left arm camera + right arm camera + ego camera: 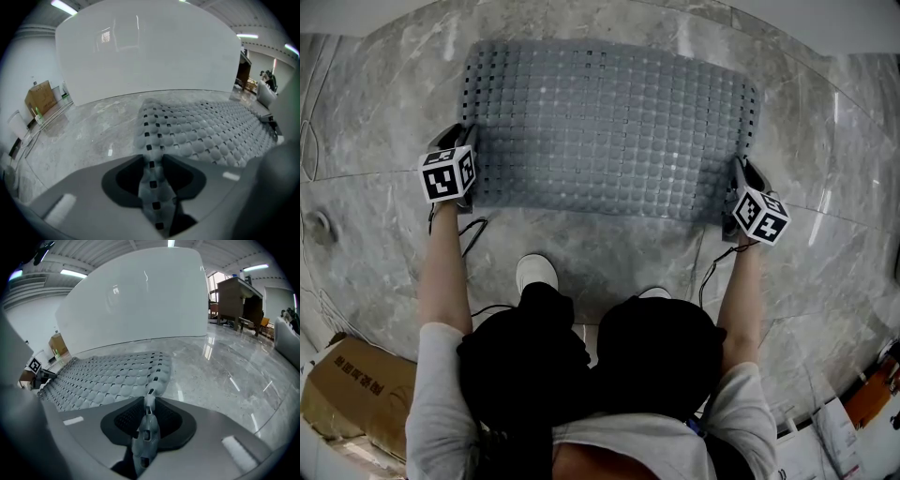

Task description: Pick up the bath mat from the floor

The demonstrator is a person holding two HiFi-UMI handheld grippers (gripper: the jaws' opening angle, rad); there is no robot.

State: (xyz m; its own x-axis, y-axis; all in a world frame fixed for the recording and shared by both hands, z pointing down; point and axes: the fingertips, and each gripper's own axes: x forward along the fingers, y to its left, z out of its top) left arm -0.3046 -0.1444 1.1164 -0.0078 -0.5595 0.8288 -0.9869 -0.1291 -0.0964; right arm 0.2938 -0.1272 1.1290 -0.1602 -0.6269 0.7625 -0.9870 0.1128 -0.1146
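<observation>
The polished, grey-veined marble floor (825,187) is the largest hazard: it looks slick, and the grey rubber bath mat with rows of round bumps and small square holes (609,122) lies flat on it, spread wide between the two hands. If the underside clings to the stone, a quick lift could tear an edge out of a grip, or the mat could peel away unevenly and swing. The mat is limp and broad, so once raised its middle will probably sag and drag unless both ends rise together. The left gripper (154,176) holds the mat's left short edge, its jaws fairly wide apart but closed on a bunched fold of rubber. That thick, springy bite looks the likelier to slip, because the fold may flatten under load. The right gripper (147,416) has its jaws drawn close together on a thin pinched ridge of the right short edge. Only a little material is held there, so a sideways tug could pull it free. A white shoe (536,274) stands just beside the mat's near edge, apart from it. Shuffling forward could pin that edge. A thin black cable (473,234) dangles below the left hand and could snag.
</observation>
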